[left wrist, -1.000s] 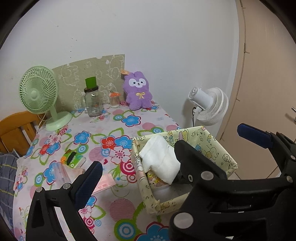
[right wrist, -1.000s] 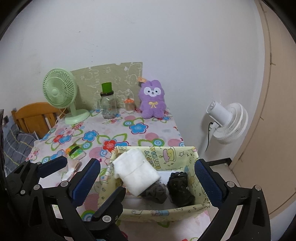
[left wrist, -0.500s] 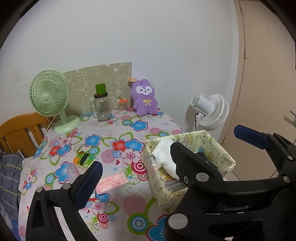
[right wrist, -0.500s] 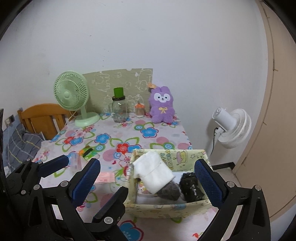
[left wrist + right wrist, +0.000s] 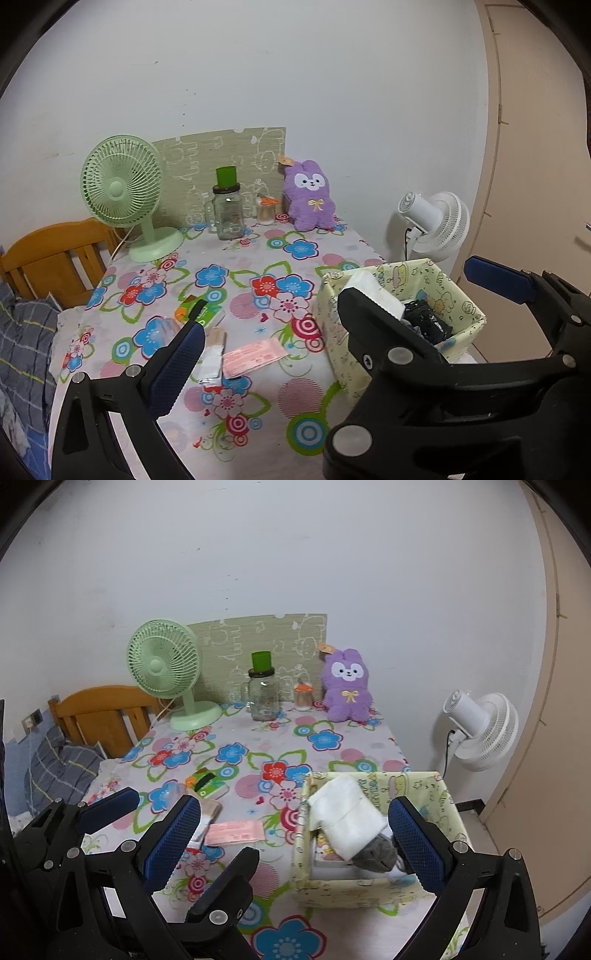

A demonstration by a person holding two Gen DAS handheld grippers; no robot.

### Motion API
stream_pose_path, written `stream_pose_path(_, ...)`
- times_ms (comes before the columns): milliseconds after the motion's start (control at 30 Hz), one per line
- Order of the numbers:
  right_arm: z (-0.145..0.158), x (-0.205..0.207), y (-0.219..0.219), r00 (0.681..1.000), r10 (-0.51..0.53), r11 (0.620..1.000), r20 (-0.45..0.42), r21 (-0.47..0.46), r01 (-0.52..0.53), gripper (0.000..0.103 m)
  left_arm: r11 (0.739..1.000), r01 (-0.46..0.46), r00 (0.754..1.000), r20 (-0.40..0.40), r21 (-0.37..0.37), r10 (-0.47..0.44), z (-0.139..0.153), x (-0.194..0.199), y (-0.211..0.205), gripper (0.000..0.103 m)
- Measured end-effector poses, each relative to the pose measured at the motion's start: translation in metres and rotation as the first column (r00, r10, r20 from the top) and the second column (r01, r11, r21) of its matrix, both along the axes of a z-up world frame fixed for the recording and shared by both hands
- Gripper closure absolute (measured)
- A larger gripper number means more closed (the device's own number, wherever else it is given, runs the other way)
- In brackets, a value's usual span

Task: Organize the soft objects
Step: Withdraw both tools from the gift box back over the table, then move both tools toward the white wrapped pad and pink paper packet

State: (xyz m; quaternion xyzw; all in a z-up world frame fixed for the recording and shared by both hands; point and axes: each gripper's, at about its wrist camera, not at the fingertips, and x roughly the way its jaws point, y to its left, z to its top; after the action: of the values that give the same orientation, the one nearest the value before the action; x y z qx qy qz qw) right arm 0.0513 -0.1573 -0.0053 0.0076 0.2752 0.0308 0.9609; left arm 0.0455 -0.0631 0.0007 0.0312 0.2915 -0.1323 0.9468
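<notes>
A yellow patterned fabric box (image 5: 373, 886) (image 5: 336, 332) stands at the near right of the flowered table. Leaning inside it is a white folded cloth (image 5: 347, 819) (image 5: 369, 286), with a grey soft bundle (image 5: 376, 853) and a black bundle (image 5: 424, 325) beside it. A purple plush rabbit (image 5: 347, 686) (image 5: 310, 203) sits upright against the back wall. My right gripper (image 5: 295, 843) hangs open and holds nothing, in front of the box. My left gripper (image 5: 295, 365) is open too, its right finger hidden behind the right gripper's finger.
A green desk fan (image 5: 166, 664), a glass jar with a green cup (image 5: 263, 698) and a small orange-lidded jar (image 5: 303, 698) line the back. A pink packet (image 5: 234, 832) and a green pack (image 5: 207, 784) lie mid-table. White floor fan (image 5: 480, 731) right, wooden headboard (image 5: 99, 716) left.
Both grippers have drawn back from the box, which now looks smaller and farther. Both stayed open. The cloths in the box have not moved.
</notes>
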Motion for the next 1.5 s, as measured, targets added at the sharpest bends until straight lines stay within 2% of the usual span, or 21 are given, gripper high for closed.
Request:
stream_pose_path(500,-0.012,0.013,0.034,0.999,0.04,0.999,-0.017,0.013,-0.04,0.0,0.998,-0.055,0.998,-0.015,0.004,0.055,-0.012,0.01,0.034,0.001)
stream_pose_path(933,-0.034,0.037,0.059,0.996,0.079,0.997,-0.04,0.011,-0.079,0.001,0.994,-0.11,0.993,-0.044,0.018,0.111,-0.033,0.026,0.057,0.004)
stream_pose_path(1500,-0.072,0.077,0.087,0.983,0.124,0.992,-0.133,0.027,-0.121,0.007,0.982,-0.186,0.971,-0.146,0.03,0.188,-0.07,0.061,0.089,0.008)
